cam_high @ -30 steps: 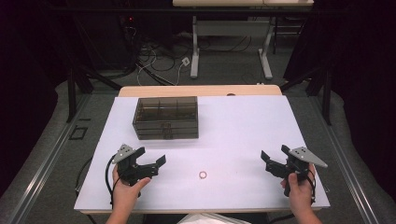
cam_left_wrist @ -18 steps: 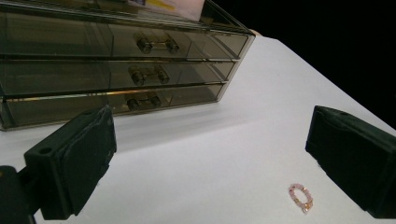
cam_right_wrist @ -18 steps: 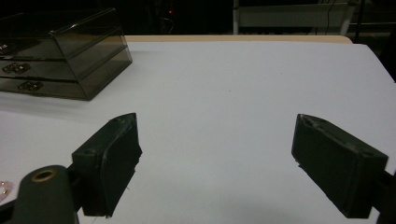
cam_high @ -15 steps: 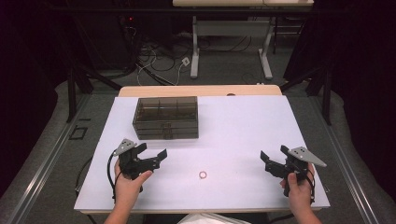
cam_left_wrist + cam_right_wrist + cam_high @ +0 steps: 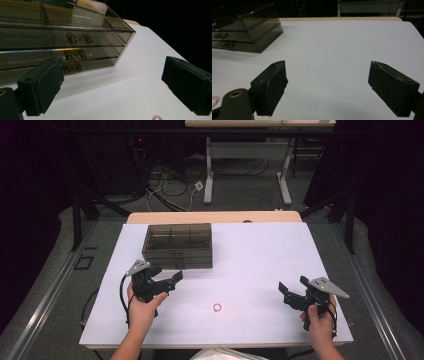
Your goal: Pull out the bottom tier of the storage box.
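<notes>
You see the white table evenly lit from overhead against dark surroundings; the drawer box catches glare, and near jaws blur softly.

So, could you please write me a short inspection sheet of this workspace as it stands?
Surface: white table top, flat and bare over most of its area.
Job's things: smoky see-through drawer box at the far left, all three drawers shut; small pink ring lying flat near the front edge.
Clutter: nothing seen.
Grippers: left tongs open, held near the drawer box front; right tongs open, empty, at the near right.
Cables: a black cable loops from the left tongs; loose leads lie on the floor beyond the table.
Surroundings: dark curtains, grey floor, another desk's legs behind.
</notes>
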`<move>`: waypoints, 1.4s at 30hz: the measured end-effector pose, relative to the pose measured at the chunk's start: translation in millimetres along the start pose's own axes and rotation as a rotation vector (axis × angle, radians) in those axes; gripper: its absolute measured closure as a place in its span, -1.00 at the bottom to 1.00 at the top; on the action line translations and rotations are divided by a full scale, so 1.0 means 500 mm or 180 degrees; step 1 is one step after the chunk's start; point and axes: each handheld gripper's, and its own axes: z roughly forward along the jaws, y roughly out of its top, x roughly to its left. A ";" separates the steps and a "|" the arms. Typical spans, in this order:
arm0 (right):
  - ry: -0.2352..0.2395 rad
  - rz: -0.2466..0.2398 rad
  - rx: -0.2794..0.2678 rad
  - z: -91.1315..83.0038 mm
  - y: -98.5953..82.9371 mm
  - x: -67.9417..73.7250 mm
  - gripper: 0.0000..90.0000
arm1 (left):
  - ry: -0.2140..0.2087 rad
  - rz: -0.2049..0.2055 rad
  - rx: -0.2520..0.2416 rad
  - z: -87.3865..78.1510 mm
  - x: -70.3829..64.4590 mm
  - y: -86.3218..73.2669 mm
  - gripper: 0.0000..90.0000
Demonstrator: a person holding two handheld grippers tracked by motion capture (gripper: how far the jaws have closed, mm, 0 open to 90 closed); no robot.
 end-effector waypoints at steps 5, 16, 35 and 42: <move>0.0003 -0.0019 0.0017 0.000 0.000 -0.001 -0.67 | 0.0015 -0.0106 0.0012 0.009 0.001 0.010 -0.79; -0.0001 -0.0003 0.0032 0.001 -0.001 0.000 -0.67 | 0.0083 -0.0190 0.0130 0.033 0.006 0.021 -0.63; 0.0026 -0.0011 0.0040 0.004 -0.002 -0.004 -0.67 | 0.0070 -0.0448 0.0107 0.071 0.016 0.018 -0.45; 0.0025 0.0008 0.0058 0.005 -0.002 -0.004 -0.67 | 0.0091 -0.0542 0.0109 0.083 0.014 0.018 -0.39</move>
